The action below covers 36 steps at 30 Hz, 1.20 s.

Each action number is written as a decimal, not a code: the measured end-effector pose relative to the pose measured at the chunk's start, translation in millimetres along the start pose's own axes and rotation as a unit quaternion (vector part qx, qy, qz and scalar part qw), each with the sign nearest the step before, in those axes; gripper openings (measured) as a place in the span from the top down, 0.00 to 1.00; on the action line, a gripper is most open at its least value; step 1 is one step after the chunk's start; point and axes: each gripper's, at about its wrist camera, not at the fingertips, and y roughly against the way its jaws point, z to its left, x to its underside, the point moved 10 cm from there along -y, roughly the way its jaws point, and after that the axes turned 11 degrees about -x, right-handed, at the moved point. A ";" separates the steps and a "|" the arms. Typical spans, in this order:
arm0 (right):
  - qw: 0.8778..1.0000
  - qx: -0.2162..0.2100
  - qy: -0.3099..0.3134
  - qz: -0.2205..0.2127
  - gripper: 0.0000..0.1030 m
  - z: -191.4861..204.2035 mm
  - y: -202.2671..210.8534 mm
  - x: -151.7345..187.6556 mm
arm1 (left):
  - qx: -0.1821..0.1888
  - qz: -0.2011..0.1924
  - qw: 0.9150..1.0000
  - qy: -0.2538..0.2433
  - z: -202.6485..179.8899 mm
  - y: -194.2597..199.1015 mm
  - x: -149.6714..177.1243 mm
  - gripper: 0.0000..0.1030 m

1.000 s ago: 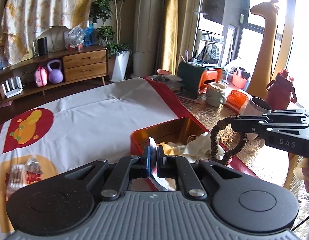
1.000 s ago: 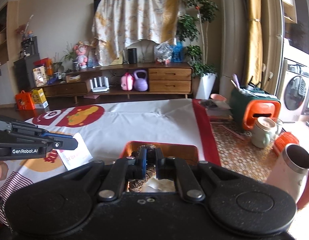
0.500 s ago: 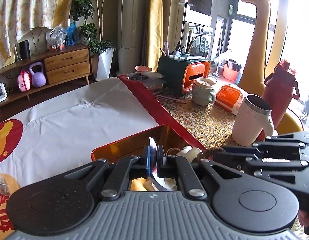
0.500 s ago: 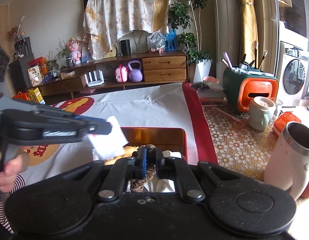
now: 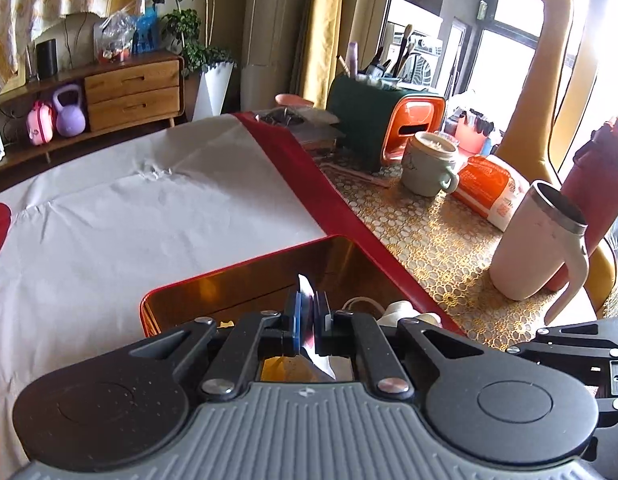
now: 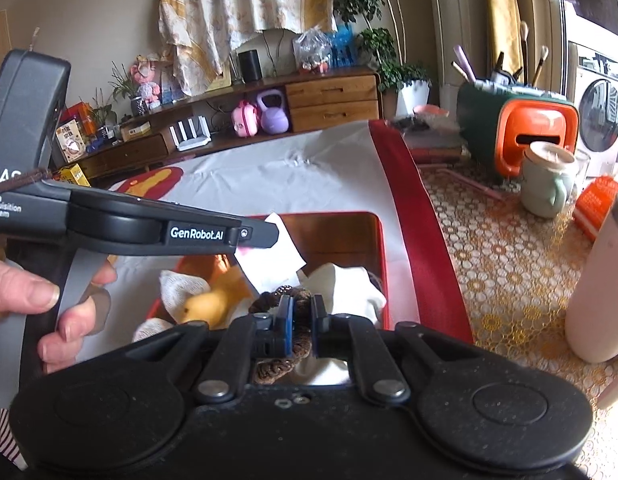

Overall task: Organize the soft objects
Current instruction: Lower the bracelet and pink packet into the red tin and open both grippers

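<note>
Left-wrist view: the white cloth (image 5: 149,208) covers the table on the left, its red border (image 5: 309,184) running diagonally toward the orange tin (image 5: 181,292). The left gripper (image 5: 307,320) is clenched on a white packet (image 5: 307,286), held edge-up above the tin's interior. Right of the border stand a green mug (image 5: 429,168), an orange pouch (image 5: 489,188) and a white tumbler (image 5: 537,240) on the gold-patterned mat (image 5: 421,236). The right gripper's body shows at the lower right edge. Right-wrist view: the left hand (image 6: 37,300) grips the left gripper's handle at the far left; the fingers of that tool extend rightward, with the packet (image 6: 273,256) hanging from their tip over the tin (image 6: 381,264). Inside the tin lie a white knit item (image 6: 175,284), a yellow soft toy (image 6: 209,304) and a white cloth bundle (image 6: 345,292). The right gripper (image 6: 301,320) is clamped on a brown braided ring (image 6: 285,354), positioned over the tin's near side. The mug (image 6: 549,184) and tumbler (image 6: 601,280) stand to the right, well apart from the tin.
</note>
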 end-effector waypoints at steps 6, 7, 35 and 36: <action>1.000 0.002 -0.002 0.014 0.92 -4.4 -7.8 8.8 | 0.001 0.018 1.000 0.004 4.6 -20.9 9.7 0.94; 1.000 0.003 -0.002 0.017 0.92 -5.6 -9.2 10.6 | 0.003 0.021 1.000 0.005 5.0 -23.0 11.3 0.94; 0.998 0.038 0.018 0.047 0.66 8.7 3.4 10.5 | 0.002 0.054 0.999 0.002 12.9 -6.6 23.5 0.79; 0.998 0.038 0.019 0.046 0.66 11.3 4.9 10.0 | 0.004 0.051 0.999 0.002 13.2 -2.7 23.3 0.79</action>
